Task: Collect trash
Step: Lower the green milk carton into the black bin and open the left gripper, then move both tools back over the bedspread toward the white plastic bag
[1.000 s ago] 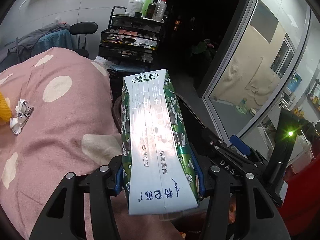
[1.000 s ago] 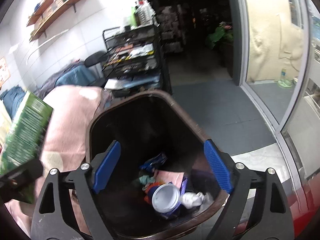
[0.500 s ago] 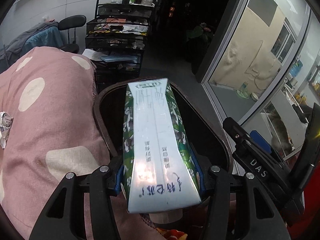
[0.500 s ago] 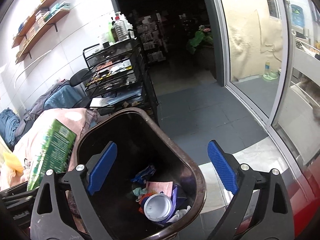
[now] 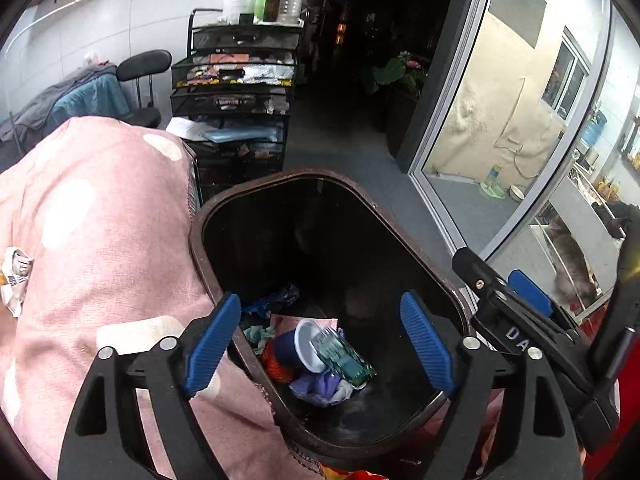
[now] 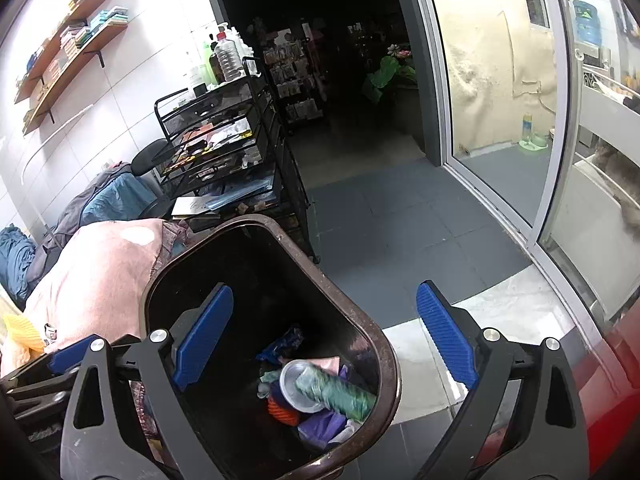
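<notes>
A dark brown trash bin (image 5: 248, 200) stands beside a pink spotted cloth (image 5: 100, 208). The green milk carton (image 5: 344, 356) lies inside it on a blue cup (image 5: 298, 344) and other scraps. My left gripper (image 5: 320, 344) is open and empty above the bin. My right gripper (image 6: 324, 340) is open and empty over the bin's right rim (image 6: 390, 364); the carton (image 6: 336, 394) shows there too. A crumpled wrapper (image 5: 16, 276) lies on the cloth at far left.
A black wire cart (image 5: 236, 92) with bottles stands behind the bin. A chair with clothes (image 5: 88, 96) is at back left. Glass sliding doors (image 6: 500, 120) are on the right. Grey tile floor (image 6: 392, 232) lies beyond the bin.
My left gripper opened and let the green milk carton drop into the bin. The right gripper shifted slightly right, staying open.
</notes>
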The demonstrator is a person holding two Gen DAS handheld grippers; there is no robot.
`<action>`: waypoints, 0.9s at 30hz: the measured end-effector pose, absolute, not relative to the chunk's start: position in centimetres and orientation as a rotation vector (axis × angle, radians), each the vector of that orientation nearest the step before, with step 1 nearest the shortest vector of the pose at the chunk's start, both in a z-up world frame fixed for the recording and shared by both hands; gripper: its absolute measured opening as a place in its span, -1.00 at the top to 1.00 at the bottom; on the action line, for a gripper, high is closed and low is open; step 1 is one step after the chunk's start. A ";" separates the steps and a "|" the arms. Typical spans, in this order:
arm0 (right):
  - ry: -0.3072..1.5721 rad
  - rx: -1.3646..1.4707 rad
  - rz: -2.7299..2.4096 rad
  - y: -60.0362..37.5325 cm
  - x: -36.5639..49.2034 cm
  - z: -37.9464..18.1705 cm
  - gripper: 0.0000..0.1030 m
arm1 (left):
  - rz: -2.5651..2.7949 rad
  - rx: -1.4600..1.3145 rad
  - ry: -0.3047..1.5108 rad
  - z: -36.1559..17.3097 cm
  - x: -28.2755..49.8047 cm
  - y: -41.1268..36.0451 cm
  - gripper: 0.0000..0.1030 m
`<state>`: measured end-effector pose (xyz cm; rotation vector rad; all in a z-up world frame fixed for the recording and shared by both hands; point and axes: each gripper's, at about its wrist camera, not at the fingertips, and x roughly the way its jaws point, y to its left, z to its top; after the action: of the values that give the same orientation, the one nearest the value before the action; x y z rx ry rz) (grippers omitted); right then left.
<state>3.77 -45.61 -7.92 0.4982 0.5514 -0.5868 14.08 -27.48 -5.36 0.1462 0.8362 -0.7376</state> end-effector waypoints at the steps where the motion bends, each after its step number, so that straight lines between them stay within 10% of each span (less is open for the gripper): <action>1: 0.551 0.497 -0.585 -45.6 3.8 -7.9 -0.79 | -0.738 0.147 0.827 -5.2 13.9 -27.3 -0.63; 27: 0.572 0.326 -0.264 -35.7 8.3 -5.6 -0.80 | -0.424 0.077 0.591 -0.4 14.1 -9.8 -0.82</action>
<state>8.27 -35.72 -5.61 0.3259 0.5715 -0.2636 14.15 -9.77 -0.37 0.0769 0.5905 -0.4243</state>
